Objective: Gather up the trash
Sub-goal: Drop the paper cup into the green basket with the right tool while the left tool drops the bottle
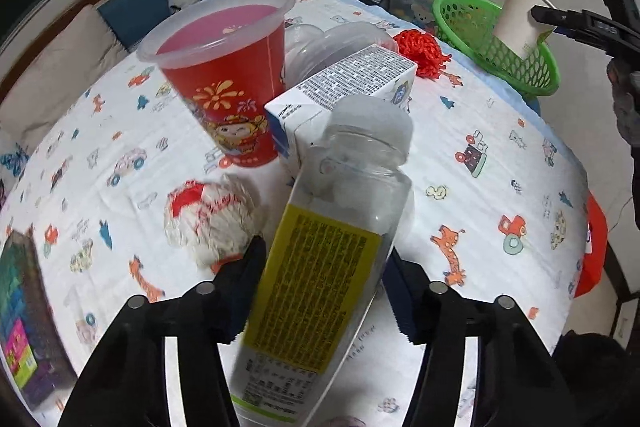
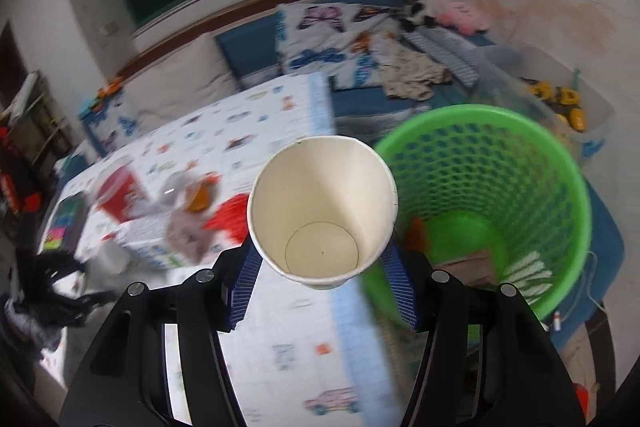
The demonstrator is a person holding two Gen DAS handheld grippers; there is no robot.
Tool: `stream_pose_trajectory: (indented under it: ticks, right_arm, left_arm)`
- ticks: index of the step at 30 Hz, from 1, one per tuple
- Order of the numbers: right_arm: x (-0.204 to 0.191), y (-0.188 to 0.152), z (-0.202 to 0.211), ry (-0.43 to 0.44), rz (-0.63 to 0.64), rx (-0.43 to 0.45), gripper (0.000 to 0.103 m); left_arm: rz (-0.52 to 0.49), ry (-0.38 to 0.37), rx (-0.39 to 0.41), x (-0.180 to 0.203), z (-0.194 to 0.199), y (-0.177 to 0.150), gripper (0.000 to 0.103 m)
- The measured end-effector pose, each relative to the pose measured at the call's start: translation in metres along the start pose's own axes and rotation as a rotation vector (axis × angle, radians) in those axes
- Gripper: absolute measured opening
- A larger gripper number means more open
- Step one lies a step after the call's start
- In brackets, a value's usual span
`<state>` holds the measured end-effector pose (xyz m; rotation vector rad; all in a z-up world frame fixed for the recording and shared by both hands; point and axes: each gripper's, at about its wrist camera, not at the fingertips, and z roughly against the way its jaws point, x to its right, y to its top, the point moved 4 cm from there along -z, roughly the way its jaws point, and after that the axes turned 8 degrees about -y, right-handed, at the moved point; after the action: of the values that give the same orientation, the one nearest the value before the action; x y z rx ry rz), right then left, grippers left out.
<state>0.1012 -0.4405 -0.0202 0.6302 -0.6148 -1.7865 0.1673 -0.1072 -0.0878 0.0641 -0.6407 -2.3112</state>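
A clear plastic bottle [image 1: 344,195] with a yellow label and a white cap lies tilted between the fingers of my left gripper [image 1: 324,267], and both pads press on its sides. In the right wrist view my right gripper [image 2: 322,267] is shut on a white paper cup [image 2: 322,211], mouth towards the camera, above the table's edge beside the green mesh basket [image 2: 520,187]. The left wrist view shows that same cup [image 1: 520,15] held in front of the basket [image 1: 472,11] at the far right.
On the patterned tablecloth [image 1: 480,187] stand a red lidded cup [image 1: 228,75] and a white-and-blue carton [image 1: 340,83]. A crumpled red-and-white wrapper [image 1: 212,215], a red net [image 1: 422,53] and a clear lid [image 1: 332,43] lie nearby. A colourful box [image 1: 20,307] sits at the left edge.
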Motion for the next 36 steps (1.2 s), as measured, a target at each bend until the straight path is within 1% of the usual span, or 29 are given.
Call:
stream_pose_trajectory:
  ticks: [5,8,12,14,19,21,23,24,26,27,31,34,36]
  right_arm:
    - [0.051,0.006,-0.020,-0.100,-0.079,-0.026,0.059]
    - [0.075,0.005,-0.036,-0.150,-0.103,-0.054,0.059]
    - [0.096,0.001,-0.061,-0.195,-0.114,-0.102,0.059]
    - [0.105,-0.004,-0.075,-0.210,-0.117,-0.129,0.059]
    - [0.120,-0.012,-0.092,-0.225,-0.147,-0.157,0.061]
    - [0.123,-0.014,-0.093,-0.228,-0.149,-0.162,0.062]
    - [0.128,-0.016,-0.092,-0.238,-0.153,-0.160,0.070]
    - [0.129,-0.017,-0.091,-0.237,-0.155,-0.155,0.072]
    - [0.133,-0.018,-0.086,-0.246,-0.160,-0.142,0.072]
    - [0.133,-0.019,-0.084,-0.234,-0.161,-0.137,0.072]
    - [0.134,-0.021,-0.068,-0.215,-0.161,-0.107,0.072]
    - [0.134,-0.022,-0.049,-0.200,-0.165,-0.070,0.073]
    - [0.137,-0.025,-0.031,-0.188,-0.178,-0.039,0.075]
  left_arm:
    - [0.028,-0.011,-0.002,0.006,0.009,-0.010,0.049]
    - [0.030,-0.005,-0.004,0.013,0.014,-0.016,0.046]
    - [0.064,-0.030,0.005,0.021,0.023,-0.021,0.045]
    - [0.066,-0.038,0.011,0.027,0.027,-0.021,0.045]
    - [0.061,-0.073,0.038,0.049,0.039,-0.010,0.045]
    - [0.046,-0.091,0.049,0.059,0.042,0.000,0.045]
    - [0.028,-0.111,0.066,0.071,0.044,0.013,0.045]
    - [0.025,-0.130,0.076,0.077,0.046,0.022,0.045]
    - [0.019,-0.160,0.089,0.086,0.045,0.038,0.045]
    - [0.014,-0.178,0.095,0.092,0.044,0.047,0.045]
    - [-0.046,-0.200,0.118,0.122,0.033,0.092,0.045]
    - [-0.070,-0.227,0.108,0.142,0.017,0.123,0.045]
    - [-0.096,-0.238,0.100,0.160,0.002,0.150,0.045]
